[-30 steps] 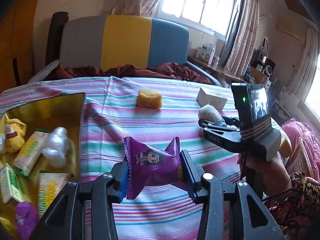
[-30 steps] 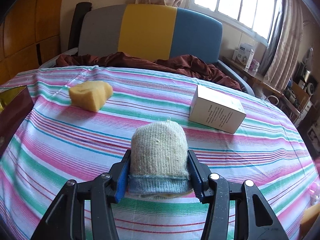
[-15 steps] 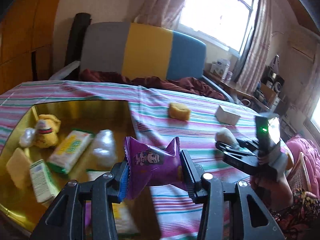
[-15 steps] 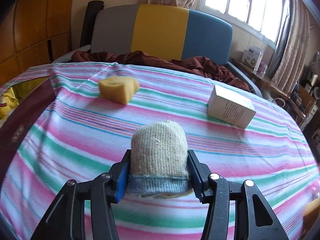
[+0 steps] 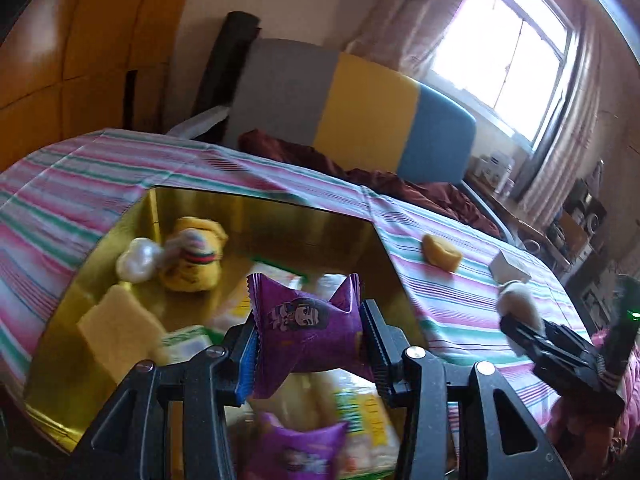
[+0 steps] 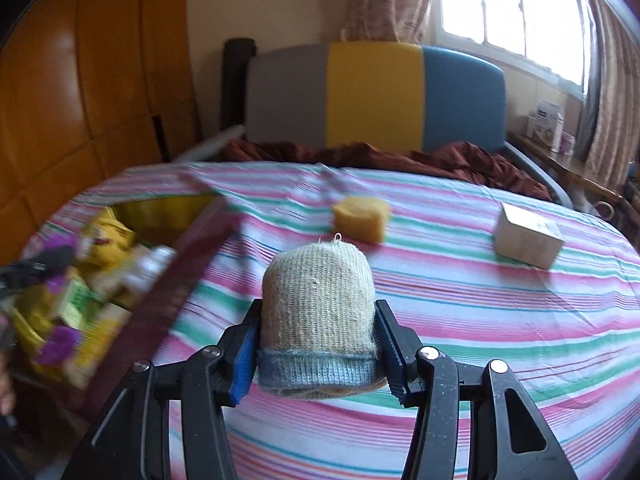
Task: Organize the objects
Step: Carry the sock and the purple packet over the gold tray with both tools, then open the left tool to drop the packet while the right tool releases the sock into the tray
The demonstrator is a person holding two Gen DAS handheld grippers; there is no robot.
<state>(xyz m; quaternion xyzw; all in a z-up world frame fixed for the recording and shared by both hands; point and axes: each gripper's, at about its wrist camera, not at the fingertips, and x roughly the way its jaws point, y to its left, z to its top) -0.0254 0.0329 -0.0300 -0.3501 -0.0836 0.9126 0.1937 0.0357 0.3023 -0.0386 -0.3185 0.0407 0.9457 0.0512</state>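
Note:
My left gripper (image 5: pixel 308 344) is shut on a purple snack packet (image 5: pixel 308 330) and holds it above the gold box (image 5: pixel 256 208), which holds several snacks and a yellow pouch (image 5: pixel 196 262). My right gripper (image 6: pixel 316 348) is shut on a beige knitted roll with a blue cuff (image 6: pixel 318 312), held above the striped cloth to the right of the box (image 6: pixel 188 264). The right gripper also shows in the left wrist view (image 5: pixel 520 326) at the far right.
A yellow sponge (image 6: pixel 362 218) and a white carton (image 6: pixel 526 236) lie on the striped tablecloth (image 6: pixel 480 320) beyond the roll. A grey, yellow and blue headboard (image 6: pixel 372 98) stands behind the table. A wooden wardrobe (image 6: pixel 80 92) is at the left.
My left gripper has carried the purple packet leftward from the striped cloth to above the gold box. My right gripper has swung left with the roll, bringing the box into its view.

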